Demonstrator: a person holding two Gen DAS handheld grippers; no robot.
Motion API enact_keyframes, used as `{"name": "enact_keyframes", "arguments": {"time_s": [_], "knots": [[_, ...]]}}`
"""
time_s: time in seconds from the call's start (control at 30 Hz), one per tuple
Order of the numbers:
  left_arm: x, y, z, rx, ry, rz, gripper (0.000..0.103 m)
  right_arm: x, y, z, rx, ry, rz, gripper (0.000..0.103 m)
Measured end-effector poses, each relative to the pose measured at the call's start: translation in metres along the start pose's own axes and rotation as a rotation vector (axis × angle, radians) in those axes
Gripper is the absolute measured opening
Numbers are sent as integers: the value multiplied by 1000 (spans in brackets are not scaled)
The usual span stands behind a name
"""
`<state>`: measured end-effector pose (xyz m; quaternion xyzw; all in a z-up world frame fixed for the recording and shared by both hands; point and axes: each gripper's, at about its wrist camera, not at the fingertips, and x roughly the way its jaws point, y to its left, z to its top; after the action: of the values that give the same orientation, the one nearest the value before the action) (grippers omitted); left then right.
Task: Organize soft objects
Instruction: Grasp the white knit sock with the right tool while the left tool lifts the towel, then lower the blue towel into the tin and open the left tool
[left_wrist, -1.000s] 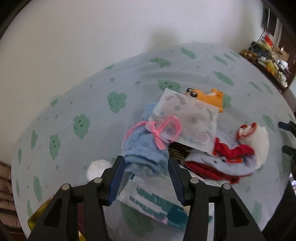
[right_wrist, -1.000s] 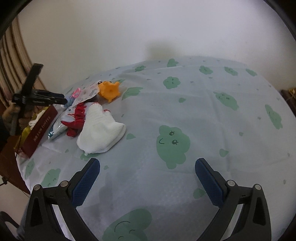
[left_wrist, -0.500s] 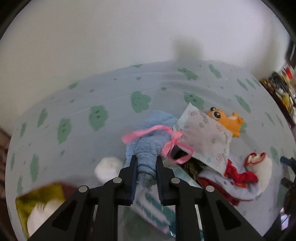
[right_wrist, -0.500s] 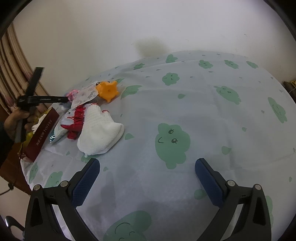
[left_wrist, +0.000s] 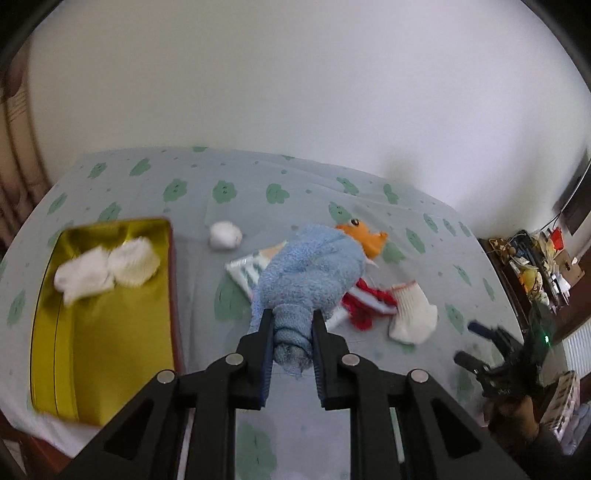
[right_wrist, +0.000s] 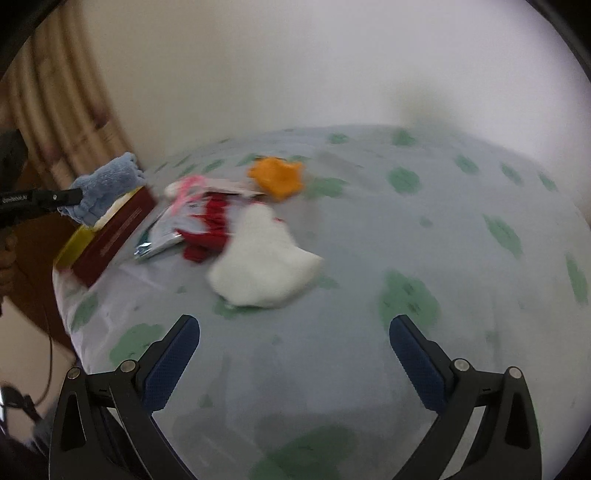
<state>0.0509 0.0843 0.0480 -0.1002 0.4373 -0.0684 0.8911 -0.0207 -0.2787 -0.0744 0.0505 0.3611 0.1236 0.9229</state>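
Blue towel (left_wrist: 308, 273) pinched by closed left gripper (left_wrist: 291, 345), lifted beside the gold box (left_wrist: 107, 332) for dropping in; right gripper (right_wrist: 294, 345) open, idle.

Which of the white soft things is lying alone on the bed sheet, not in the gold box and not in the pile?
The small white fluffy ball. It lies by itself between the gold box and the pile; the other white pieces are inside the box or among the pile.

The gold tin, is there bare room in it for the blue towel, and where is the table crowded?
The gold tin is bare in its near half; two white cloths fill its far end. The left gripper holds the blue towel. Crowded: the pile around the orange toy and white glove. Bare tablecloth lies beyond the right gripper.
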Motion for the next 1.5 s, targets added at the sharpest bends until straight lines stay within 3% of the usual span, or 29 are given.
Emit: {"name": "enact_keyframes", "arguments": {"time_s": [0.17,0.37,0.43,0.47,0.5,0.57,0.73,0.97,1.07,1.3,1.5], "knots": [[-22,6,-36,-72,2,-47,19,31,27,22,-228,78,0,103],[-40,8,-62,-126,-2,-76,19,68,28,46,-275,140,18,103],[-45,9,-67,-139,-7,-82,19,79,26,49,-259,174,54,83],[-46,10,-67,-142,-8,-83,19,84,27,47,-258,198,27,48],[-47,10,-68,-144,-9,-82,19,82,27,47,-251,183,21,45],[-51,9,-69,-151,-18,-80,19,76,31,45,-243,175,4,30],[-60,17,-71,-175,-58,-64,19,40,36,26,-195,110,-33,29],[-81,53,-63,-243,-122,12,19,-9,48,11,-79,20,31,29],[-89,75,-54,-255,-151,78,19,-22,55,14,-46,-9,59,29],[-71,123,-38,-218,-133,234,19,-32,74,23,-22,-43,101,29],[-34,166,-33,-261,-72,323,19,-37,81,30,-26,-50,97,29]]}}
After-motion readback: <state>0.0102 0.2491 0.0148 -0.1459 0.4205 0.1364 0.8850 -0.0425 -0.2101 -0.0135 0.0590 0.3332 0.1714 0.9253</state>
